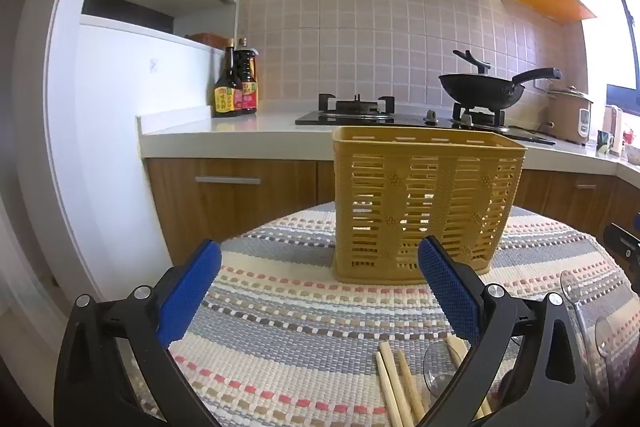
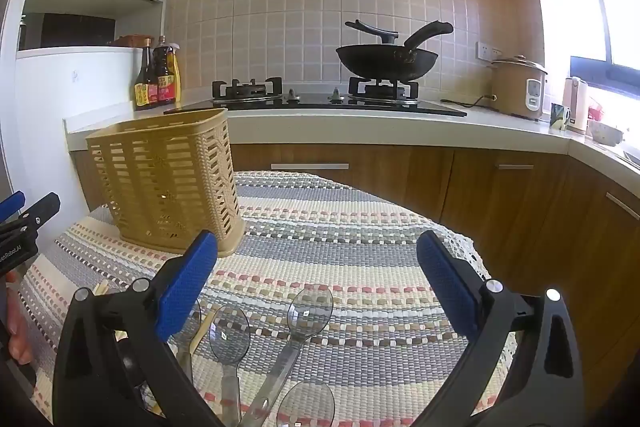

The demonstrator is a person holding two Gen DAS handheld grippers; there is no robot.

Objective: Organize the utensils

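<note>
A yellow slotted utensil basket (image 1: 424, 203) stands upright on the striped woven tablecloth (image 1: 280, 307), and I see nothing inside it. My left gripper (image 1: 320, 259) is open just short of the basket, nothing between its blue pads. Wooden chopsticks (image 1: 394, 383) lie on the cloth near its right finger, beside clear plastic spoons (image 1: 440, 367). In the right wrist view the basket (image 2: 168, 183) sits at the left, and several clear spoons (image 2: 304, 315) lie below my right gripper (image 2: 316, 259), which is open and holds nothing. The left gripper's finger (image 2: 28, 215) shows at the left edge.
Behind the table runs a white counter (image 2: 360, 127) with wooden cabinets, a gas hob (image 2: 320, 101), a black wok (image 2: 388, 61), sauce bottles (image 1: 236, 83), a rice cooker (image 2: 518, 87) and a kettle (image 2: 576, 103). The table edge (image 2: 472, 247) drops off at the right.
</note>
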